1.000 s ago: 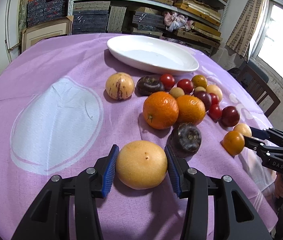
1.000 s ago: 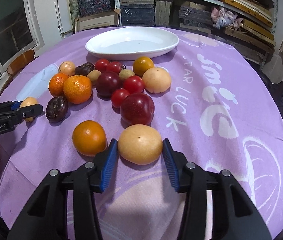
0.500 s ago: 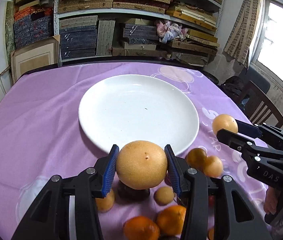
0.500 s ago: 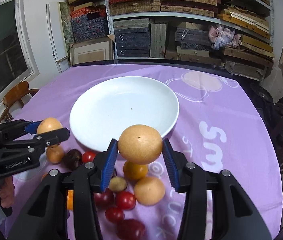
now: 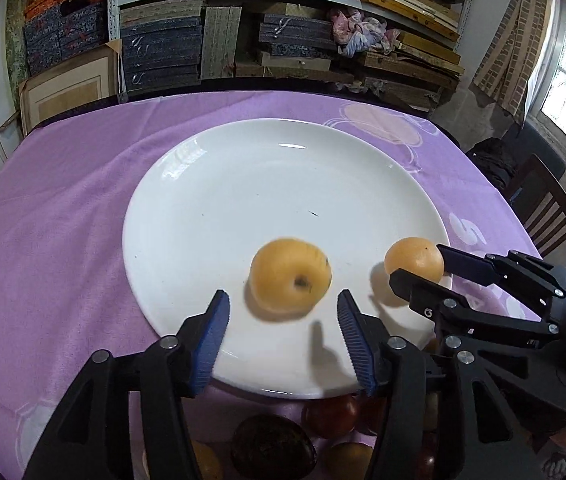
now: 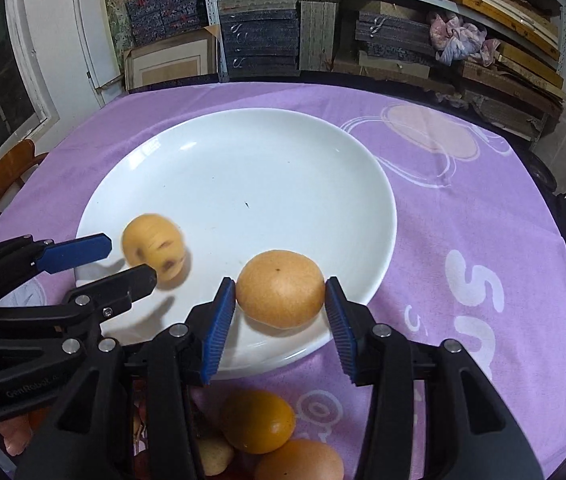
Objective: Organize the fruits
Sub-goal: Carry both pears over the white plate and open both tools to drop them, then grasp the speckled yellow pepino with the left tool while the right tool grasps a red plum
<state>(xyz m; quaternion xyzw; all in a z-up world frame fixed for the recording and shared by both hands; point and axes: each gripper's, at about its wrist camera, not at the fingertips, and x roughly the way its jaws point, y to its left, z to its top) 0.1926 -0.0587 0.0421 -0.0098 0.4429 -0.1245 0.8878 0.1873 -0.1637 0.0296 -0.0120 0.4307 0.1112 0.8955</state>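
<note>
A: Where does the left claw (image 5: 283,322) stand?

B: Its jaws are opening, and nothing is between the pads. The pale yellow fruit (image 5: 290,275) sits just ahead of its tips on the white plate (image 5: 211,184), blurred as if it is rolling or settling.

A: And the right claw (image 6: 281,314)?

B: Partly closed, with both blue pads (image 6: 219,320) pressed on the sides of a second yellow fruit (image 6: 280,288). It holds that fruit over the near rim of the plate, just right of the left claw.

A: How will these fruits handle?

B: I'd judge them firm and fairly light, with smooth round skin, so they can slip or roll. The grip across the widest middle looks right; squeezing harder could bruise it.

A: What could go wrong?

B: Released from any height, it may roll into the loose fruit or off the shallow plate onto the desk (image 5: 63,208) and its purple cloth. More fruits (image 6: 257,420) wait below the claws, near the plate's front edge.
</note>
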